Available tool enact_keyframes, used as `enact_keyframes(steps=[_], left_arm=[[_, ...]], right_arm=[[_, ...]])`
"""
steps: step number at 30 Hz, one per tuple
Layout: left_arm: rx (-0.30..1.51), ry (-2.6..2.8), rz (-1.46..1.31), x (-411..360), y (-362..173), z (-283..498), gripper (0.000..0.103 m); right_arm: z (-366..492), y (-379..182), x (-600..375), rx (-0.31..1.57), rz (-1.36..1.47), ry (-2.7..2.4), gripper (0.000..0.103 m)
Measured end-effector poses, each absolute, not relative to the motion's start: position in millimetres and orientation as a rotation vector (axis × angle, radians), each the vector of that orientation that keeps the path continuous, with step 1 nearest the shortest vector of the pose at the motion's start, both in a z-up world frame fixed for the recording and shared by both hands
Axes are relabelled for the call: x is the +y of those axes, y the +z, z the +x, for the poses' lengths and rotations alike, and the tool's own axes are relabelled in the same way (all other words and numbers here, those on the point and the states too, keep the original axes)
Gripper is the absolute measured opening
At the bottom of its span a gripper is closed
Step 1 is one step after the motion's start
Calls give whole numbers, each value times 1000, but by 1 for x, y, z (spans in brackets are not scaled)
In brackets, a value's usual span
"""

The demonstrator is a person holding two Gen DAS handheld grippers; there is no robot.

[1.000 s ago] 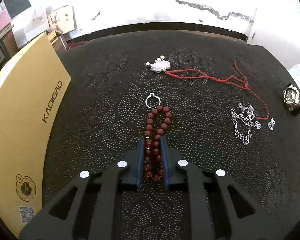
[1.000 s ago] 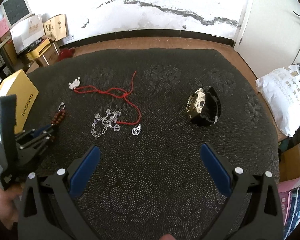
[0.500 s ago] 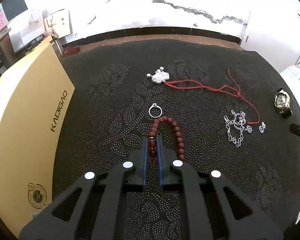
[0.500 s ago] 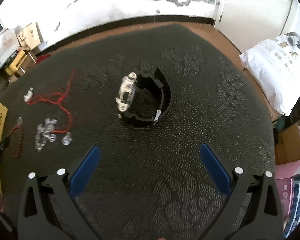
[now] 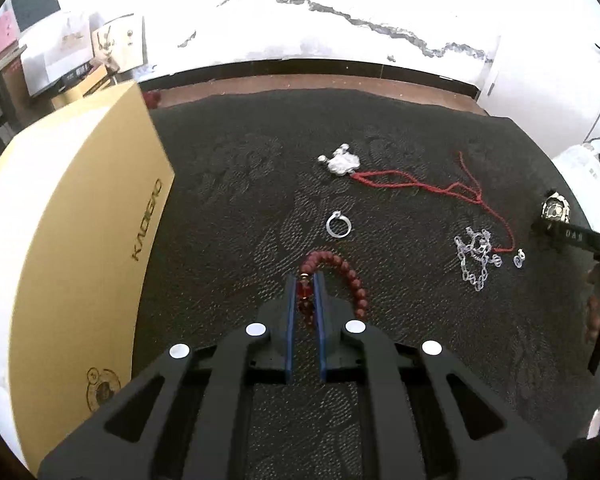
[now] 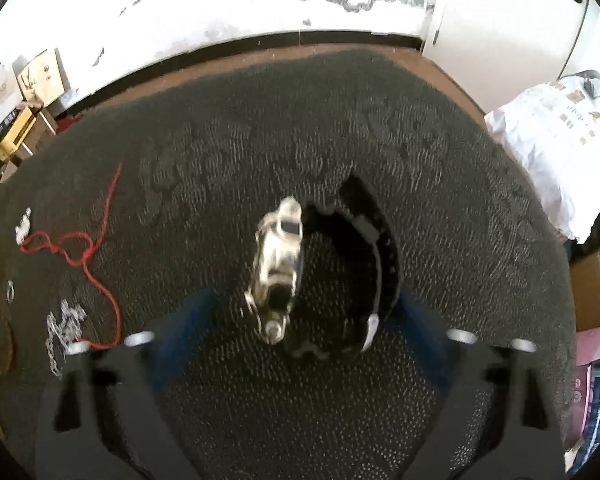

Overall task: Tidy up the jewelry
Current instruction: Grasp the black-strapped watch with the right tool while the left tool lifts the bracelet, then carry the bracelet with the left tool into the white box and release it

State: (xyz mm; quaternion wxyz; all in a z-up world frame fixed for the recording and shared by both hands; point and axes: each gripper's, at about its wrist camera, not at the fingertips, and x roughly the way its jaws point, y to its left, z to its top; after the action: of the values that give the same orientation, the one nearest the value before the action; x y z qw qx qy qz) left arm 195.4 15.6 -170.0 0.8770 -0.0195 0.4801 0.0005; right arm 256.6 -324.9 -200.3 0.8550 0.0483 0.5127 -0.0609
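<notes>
My left gripper [image 5: 304,282] is shut on a dark red bead bracelet [image 5: 342,270]; the loose part of its loop curves out to the right of the pads. On the black patterned cloth [image 5: 228,184] beyond it lie a silver ring [image 5: 338,225], a silver pendant [image 5: 340,164] on a red cord [image 5: 420,186] and a silver chain [image 5: 474,256]. In the right wrist view my right gripper [image 6: 304,320] is blurred and its jaws are closing. A silver-faced watch [image 6: 278,264] with a black strap [image 6: 382,252] lies between the blue fingers [image 6: 188,320], with a gap showing on the left side.
A tall yellow cardboard box [image 5: 80,220] stands along the cloth's left edge. A small silver charm [image 5: 519,258] lies by the chain. A white bag [image 6: 560,152] sits off the cloth at the right. Cartons are stacked by the back wall at left.
The left jaws closed on the bracelet and raised it slightly, pulling it off the ring. The right gripper travelled over to the watch, dropped lower, and its jaws narrowed around it.
</notes>
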Motion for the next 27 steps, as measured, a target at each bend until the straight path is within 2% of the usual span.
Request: enact_keyframes(steps=[7, 15, 22, 27], left_arm=[[991, -6, -31, 11, -163, 193, 8], [945, -15, -26, 4, -139, 179, 8], [903, 10, -15, 14, -103, 143, 8], [910, 45, -38, 35, -83, 112, 8]], right_arm=[[247, -193, -326, 1096, 98, -117, 54], [197, -136, -292, 994, 43, -59, 54], [140, -75, -245, 895, 6, 80, 54], [115, -53, -215, 869, -6, 154, 54]])
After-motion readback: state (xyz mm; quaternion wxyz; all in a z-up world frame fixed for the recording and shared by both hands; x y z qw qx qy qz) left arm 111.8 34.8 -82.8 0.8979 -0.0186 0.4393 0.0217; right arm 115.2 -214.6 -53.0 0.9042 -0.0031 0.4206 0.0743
